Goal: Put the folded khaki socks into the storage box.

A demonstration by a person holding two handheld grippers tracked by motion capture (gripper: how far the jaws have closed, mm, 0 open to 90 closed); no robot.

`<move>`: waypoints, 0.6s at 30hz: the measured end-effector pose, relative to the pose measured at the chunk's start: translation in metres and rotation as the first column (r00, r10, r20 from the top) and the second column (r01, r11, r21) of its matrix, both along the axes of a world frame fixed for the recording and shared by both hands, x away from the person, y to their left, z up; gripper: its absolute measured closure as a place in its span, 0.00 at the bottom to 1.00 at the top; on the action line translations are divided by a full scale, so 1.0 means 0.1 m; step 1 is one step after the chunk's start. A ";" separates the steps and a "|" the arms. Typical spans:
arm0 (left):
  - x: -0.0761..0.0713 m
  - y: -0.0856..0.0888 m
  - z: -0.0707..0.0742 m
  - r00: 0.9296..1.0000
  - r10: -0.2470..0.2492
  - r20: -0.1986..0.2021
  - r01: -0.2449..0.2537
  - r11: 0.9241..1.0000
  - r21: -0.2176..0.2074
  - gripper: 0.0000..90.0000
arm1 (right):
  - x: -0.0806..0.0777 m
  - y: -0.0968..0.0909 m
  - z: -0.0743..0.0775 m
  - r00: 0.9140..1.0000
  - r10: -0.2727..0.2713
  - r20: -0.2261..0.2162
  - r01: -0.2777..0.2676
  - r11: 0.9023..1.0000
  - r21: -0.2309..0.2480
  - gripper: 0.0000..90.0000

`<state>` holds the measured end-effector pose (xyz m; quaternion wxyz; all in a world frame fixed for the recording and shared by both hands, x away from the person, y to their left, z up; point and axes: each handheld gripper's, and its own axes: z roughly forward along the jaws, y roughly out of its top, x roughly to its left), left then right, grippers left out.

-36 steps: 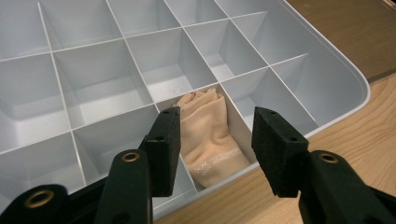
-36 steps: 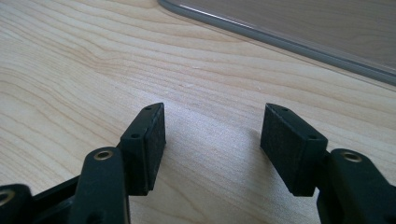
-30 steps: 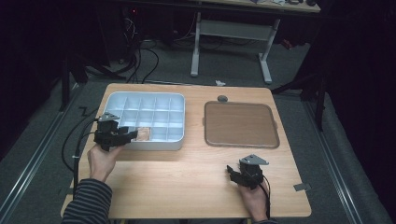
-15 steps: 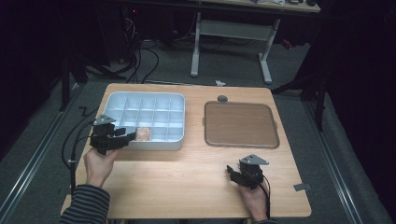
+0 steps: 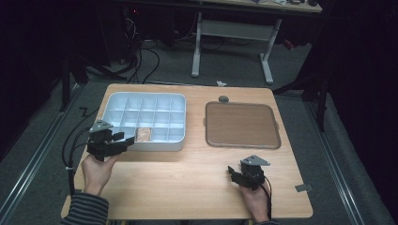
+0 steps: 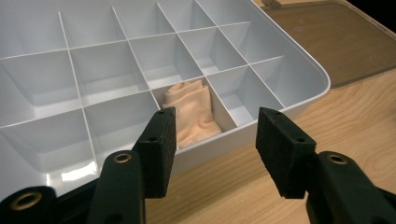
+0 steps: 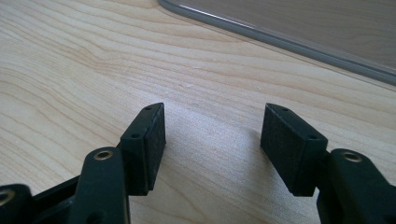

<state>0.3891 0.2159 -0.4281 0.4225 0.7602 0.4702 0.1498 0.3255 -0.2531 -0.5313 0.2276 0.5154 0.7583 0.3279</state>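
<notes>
My left gripper (image 5: pixel 123 139) has drawn back from the tray toward the lower left of the high view since the earlier frames, and its jaws have just been opening; nothing sits between them. The right gripper (image 5: pixel 236 172) has not shifted.

Near edge, high view: both hands come in from the bottom, left one at lower left with a striped sleeve (image 5: pixel 84 212), right one at lower centre-right. The right gripper rests low over bare table (image 5: pixel 187 187). In the right gripper view its jaws stand wide, empty, wood grain between them, and the rim of the brown lid (image 7: pixel 299 44) runs across the upper right.

Left gripper view: jaws spread wide, empty, pointing at the near wall of the white tray (image 6: pixel 289 100). The folded peach cloth (image 6: pixel 194 112) lies in a front-row compartment, just beyond the left pad, apart from it.

Mid table, high view: white tray (image 5: pixel 109 105) at centre left, cloth (image 5: pixel 143 134) in its near row, third compartment from the left. Brown lid (image 5: pixel 241 124) lies flat to the right, well apart from the tray.

Far edge: a small dark knob (image 5: pixel 223 99) just past the lid.
</notes>
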 end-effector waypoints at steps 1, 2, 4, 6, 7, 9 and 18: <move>-0.01 0.00 0.00 1.000 0.000 0.002 0.000 1.000 0.000 0.54 | 0.00 0.00 0.00 1.000 0.000 0.000 0.000 1.000 0.000 0.45; -0.02 0.00 0.00 1.000 -0.002 0.001 0.002 1.000 -0.003 0.54 | 0.00 0.00 0.00 1.000 0.000 0.000 0.000 1.000 0.000 0.45; -0.04 0.00 0.00 1.000 -0.001 0.004 0.001 1.000 -0.008 0.54 | 0.00 0.00 0.00 1.000 0.000 0.000 0.000 1.000 -0.001 0.45; -0.06 0.01 0.01 1.000 -0.001 0.006 0.001 1.000 -0.011 0.54 | 0.00 0.00 0.00 1.000 0.000 0.000 0.000 1.000 0.000 0.45; -0.07 0.01 0.01 1.000 -0.001 0.010 0.002 1.000 -0.015 0.54 | 0.00 0.00 0.00 1.000 0.000 0.000 0.000 1.000 -0.001 0.45; -0.09 0.01 0.01 1.000 -0.001 0.009 0.001 1.000 -0.021 0.54 | 0.00 0.00 0.00 1.000 0.000 0.000 0.000 1.000 -0.002 0.45; -0.14 -0.02 0.00 1.000 -0.007 0.006 0.007 1.000 -0.019 0.53 | 0.00 0.00 0.00 1.000 0.000 0.000 0.000 1.000 -0.001 0.45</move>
